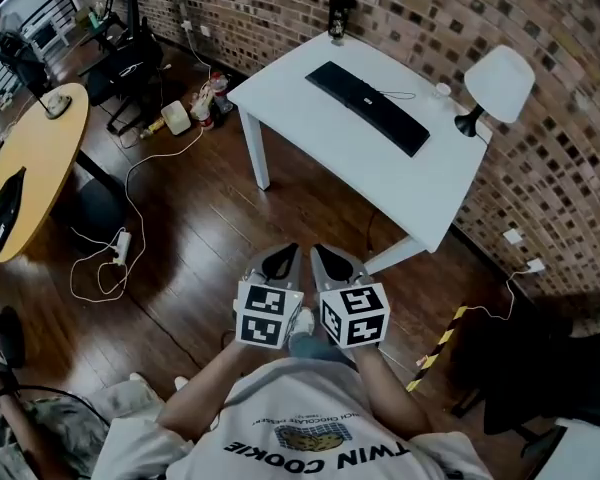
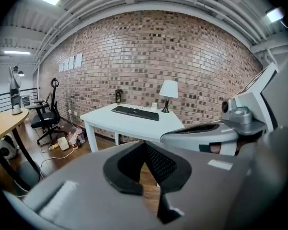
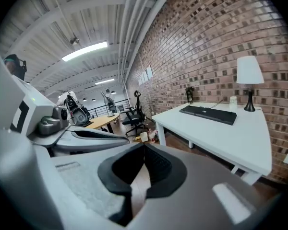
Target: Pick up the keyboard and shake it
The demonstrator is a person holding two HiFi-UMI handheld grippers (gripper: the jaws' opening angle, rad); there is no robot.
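Black keyboard (image 1: pixel 368 107); white, seemingly plain table (image 1: pixel 380 173)

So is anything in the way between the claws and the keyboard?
Nothing visible is. The left claw and right claw are shut and empty, over the wooden floor, short of the white table. Only bare floor and bare tabletop lie between them and the keyboard. The lamp stands off to the side.

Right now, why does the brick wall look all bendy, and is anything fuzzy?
Left gripper view: the wide lens bows the brick wall into an arch, and the corners go dark. Right gripper view: it leans and curves too, and the ceiling light glares white. Head view: the keyboard looks sharp.
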